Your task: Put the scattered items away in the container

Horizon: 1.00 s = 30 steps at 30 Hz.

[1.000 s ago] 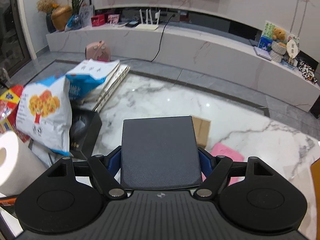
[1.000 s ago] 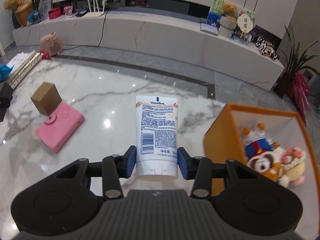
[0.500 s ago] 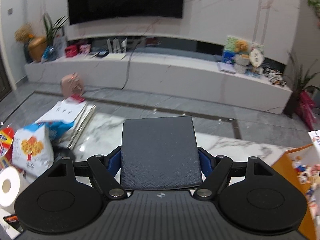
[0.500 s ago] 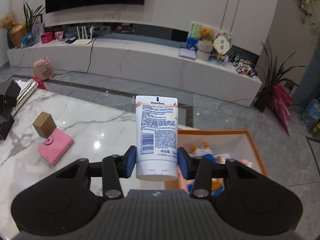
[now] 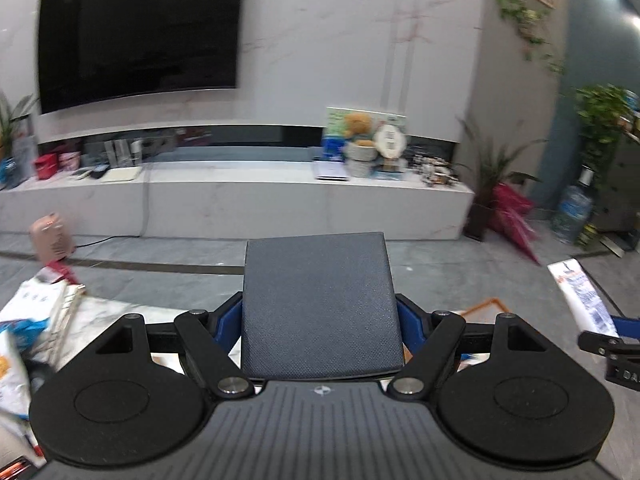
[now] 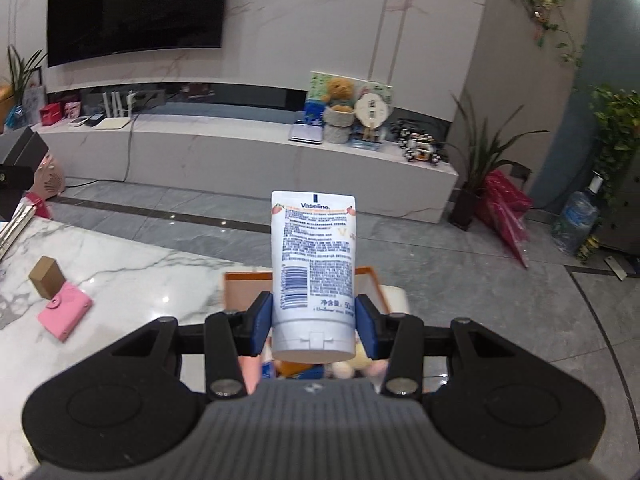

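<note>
Two pairs of tongs are each closed on an item above the marble table [image 6: 120, 280]. The left tongs [image 5: 320, 320] clamp a dark textured box [image 5: 318, 304], which fills the middle of the left wrist view and hides most of what lies behind it; only a sliver of the orange container [image 5: 486, 304] shows past its right edge. The right tongs [image 6: 314, 320] grip a white Vaseline tube [image 6: 313, 276], cap toward the camera, directly over the orange container [image 6: 236, 280]. The tube and tongs cover most of the container's inside; blurred soft shapes show under the cap, too unclear to name. At the right edge of the left wrist view the tube appears cut off and smeared.

Still on the table are a pink wallet [image 6: 64, 314] and, just beside it, a small brown box [image 6: 47, 278]. At the left edge of the left wrist view lie blurred snack bags [image 5: 16, 344] and papers. Beyond the table runs grey floor, then a long white TV bench [image 6: 240, 152] under a wall-mounted TV [image 6: 132, 4], with potted plants [image 6: 480, 160] at the right.
</note>
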{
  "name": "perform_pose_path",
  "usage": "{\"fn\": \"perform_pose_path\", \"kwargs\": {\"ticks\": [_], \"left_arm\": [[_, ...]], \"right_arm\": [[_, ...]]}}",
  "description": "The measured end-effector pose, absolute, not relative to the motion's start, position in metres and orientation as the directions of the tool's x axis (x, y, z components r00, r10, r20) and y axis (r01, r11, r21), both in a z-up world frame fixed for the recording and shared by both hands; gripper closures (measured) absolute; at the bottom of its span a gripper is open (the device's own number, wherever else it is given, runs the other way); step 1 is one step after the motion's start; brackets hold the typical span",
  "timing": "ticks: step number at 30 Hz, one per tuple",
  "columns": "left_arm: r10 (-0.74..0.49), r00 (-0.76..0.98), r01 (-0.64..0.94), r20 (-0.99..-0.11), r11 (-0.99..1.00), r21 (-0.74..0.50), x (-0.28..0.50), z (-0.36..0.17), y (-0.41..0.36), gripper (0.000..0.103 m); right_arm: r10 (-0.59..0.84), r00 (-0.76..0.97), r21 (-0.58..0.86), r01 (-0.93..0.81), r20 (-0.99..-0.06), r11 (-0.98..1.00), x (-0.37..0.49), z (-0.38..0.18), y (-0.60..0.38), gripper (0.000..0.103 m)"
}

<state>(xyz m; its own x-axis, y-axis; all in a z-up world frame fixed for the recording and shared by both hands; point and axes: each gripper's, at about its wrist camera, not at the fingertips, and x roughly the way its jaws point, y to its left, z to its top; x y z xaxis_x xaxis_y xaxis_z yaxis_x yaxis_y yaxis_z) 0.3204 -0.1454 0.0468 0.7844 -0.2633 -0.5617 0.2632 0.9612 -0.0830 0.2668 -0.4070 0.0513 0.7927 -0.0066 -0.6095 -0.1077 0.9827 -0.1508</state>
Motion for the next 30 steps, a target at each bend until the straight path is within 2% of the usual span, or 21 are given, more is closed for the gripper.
{"fn": "perform_pose_path", "kwargs": {"ticks": [14, 30], "left_arm": [[-0.443, 0.651, 0.489, -0.617, 0.866, -0.105, 0.309, 0.012, -0.254, 0.014], [-0.508, 0.518, 0.595, -0.689, 0.792, -0.137, 0.310, -0.037, -0.321, 0.014]], "right_arm": [[-0.059, 0.761, -0.142, -0.044, -0.646, 0.989, 0.263, 0.023, -0.474, 0.056], [-0.056, 0.703, -0.115, -0.037, -0.709, 0.993, 0.280, -0.025, -0.506, 0.056]]}}
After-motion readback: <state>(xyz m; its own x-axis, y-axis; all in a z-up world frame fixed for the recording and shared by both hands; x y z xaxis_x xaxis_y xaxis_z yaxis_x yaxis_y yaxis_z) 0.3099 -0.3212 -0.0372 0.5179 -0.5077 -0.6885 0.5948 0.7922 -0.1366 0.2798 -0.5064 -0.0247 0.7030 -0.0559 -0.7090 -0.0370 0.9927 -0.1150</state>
